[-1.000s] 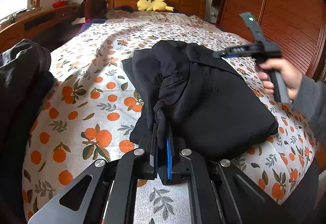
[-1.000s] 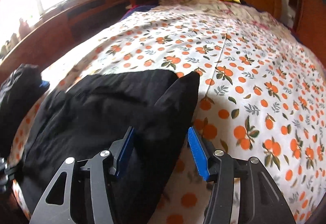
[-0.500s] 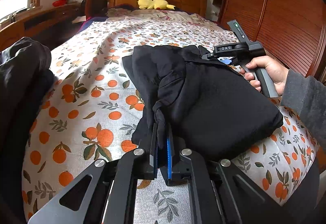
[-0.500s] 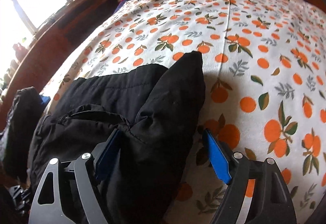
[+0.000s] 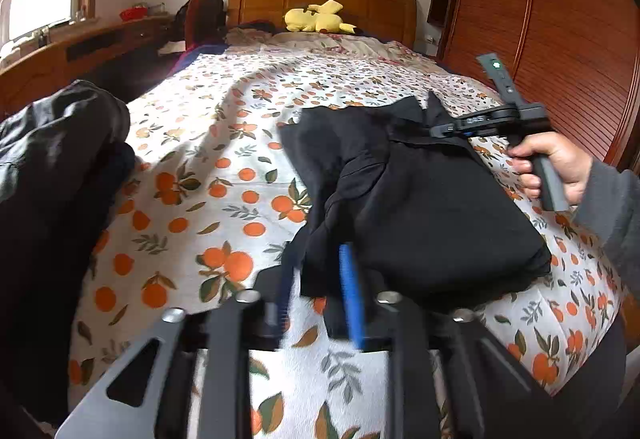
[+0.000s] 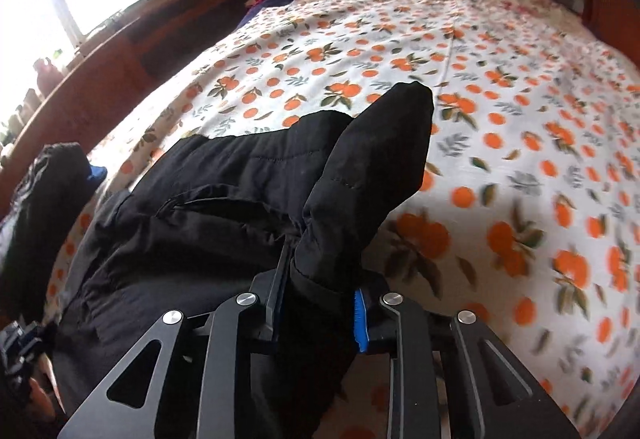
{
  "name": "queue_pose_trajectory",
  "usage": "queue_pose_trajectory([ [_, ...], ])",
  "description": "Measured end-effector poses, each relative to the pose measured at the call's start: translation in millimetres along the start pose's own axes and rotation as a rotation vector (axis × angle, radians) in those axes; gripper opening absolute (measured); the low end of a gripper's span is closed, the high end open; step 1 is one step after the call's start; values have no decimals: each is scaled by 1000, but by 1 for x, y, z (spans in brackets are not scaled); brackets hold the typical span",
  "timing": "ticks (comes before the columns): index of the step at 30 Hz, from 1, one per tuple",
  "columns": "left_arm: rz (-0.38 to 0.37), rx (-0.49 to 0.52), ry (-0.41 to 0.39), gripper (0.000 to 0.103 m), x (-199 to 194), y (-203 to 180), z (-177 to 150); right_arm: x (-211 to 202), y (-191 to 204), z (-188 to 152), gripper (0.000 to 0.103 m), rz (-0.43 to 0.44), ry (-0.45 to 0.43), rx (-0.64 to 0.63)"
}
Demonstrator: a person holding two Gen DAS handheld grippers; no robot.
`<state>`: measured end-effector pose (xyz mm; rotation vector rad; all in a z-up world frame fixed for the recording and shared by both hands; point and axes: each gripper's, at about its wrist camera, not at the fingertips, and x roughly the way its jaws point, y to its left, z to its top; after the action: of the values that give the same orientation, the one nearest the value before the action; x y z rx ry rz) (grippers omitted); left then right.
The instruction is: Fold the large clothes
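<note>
The two grips had swapped within the last second. The left gripper (image 5: 318, 289), clenched on the near edge of the black garment (image 5: 432, 207) a second earlier, was now opening its jaws: the cloth hung between the blue pads, no longer pinched. The right gripper (image 6: 318, 303), which had straddled a padded fold with jaws wide, was closing and now squeezed that fold between its pads.

The garment lay bunched and partly folded on the near right part of the bed (image 5: 224, 143), a second dark pile (image 5: 52, 159) well apart at the left.

Judged from this, the near edge had been handed off, and the right side would likely carry the next fold. The thick fold could slip.
</note>
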<state>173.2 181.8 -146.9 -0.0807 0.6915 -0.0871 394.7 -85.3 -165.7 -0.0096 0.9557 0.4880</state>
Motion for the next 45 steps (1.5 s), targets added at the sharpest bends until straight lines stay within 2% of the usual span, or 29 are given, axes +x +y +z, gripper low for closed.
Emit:
queue_pose_trajectory([
  [2, 2, 2, -7, 46, -7, 3, -4, -14, -2, -9, 23, -28, 0, -5],
  [7, -24, -8, 7, 47, -9, 7, -11, -31, -16, -29, 23, -55, 15, 0],
  [15, -63, -29, 85, 47, 24, -1, -15, -32, -27, -40, 27, -56, 13, 58],
  [23, -73, -28, 139, 47, 43, -5, -19, -17, -37, -41, 44, -33, 6, 134],
  [25, -75, -32, 144, 47, 44, -5, -21, -14, -39, -41, 45, -27, 10, 145],
  [27, -80, -33, 148, 42, 45, -7, -20, -11, -40, -40, 49, -9, 14, 157],
  [30, -112, -39, 158, 17, 47, -9, -20, -10, -41, -41, 41, 18, 8, 159],
  [32, -115, -35, 151, 11, 45, -11, -20, -15, -35, -40, 28, 7, -7, 122],
  [35, -120, -45, 118, 7, 38, -11, -16, -29, -29, -39, 21, -7, -50, 89],
  [40, -87, -40, 21, 5, 9, -13, -5, -62, -9, -36, 19, -4, -158, 50],
  [45, -60, -57, -67, 4, -27, -6, 10, -89, 18, -27, 18, 22, -199, 15],
])
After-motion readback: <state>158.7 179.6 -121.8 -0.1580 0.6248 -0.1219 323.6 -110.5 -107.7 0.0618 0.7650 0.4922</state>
